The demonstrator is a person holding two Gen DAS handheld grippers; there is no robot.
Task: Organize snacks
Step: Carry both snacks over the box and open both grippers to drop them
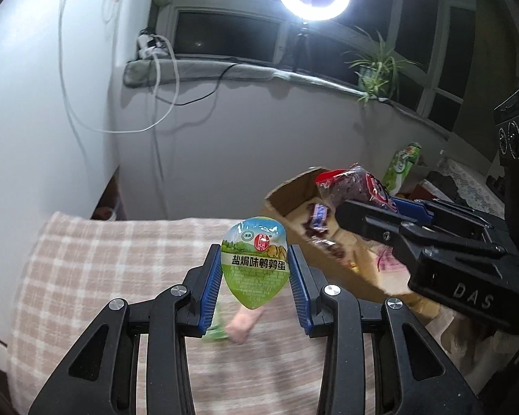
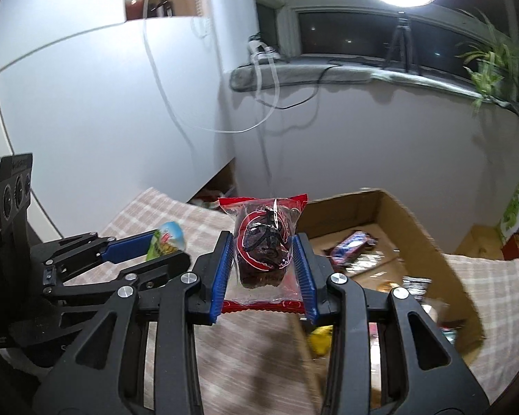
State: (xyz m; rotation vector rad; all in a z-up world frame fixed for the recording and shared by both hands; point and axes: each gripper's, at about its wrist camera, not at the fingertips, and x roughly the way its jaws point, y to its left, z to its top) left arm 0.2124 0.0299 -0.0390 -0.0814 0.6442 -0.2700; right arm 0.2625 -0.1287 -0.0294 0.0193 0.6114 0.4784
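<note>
L gripper (image 1: 255, 269) clamped on green egg pack (image 1: 255, 264) btwn pads | R gripper (image 2: 264, 273) clamped on red-edged snack bag (image 2: 264, 245) | cardboard box (image 2: 398, 214) just beside R

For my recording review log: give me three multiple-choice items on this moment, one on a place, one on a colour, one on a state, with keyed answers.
1. Where is the cardboard box in the right wrist view?
A. right of the gripper
B. left of it
C. on the windowsill

2. What colour are the finger pads?
A. red
B. blue
C. yellow

3. What is the left gripper doing?
A. standing empty
B. lying on the cloth
C. gripping a green egg-snack pack

Answers: 1 A, the box's open top lies right of the fingers. 2 B, ribbed blue strips. 3 C, pads press the pack's sides.
</note>
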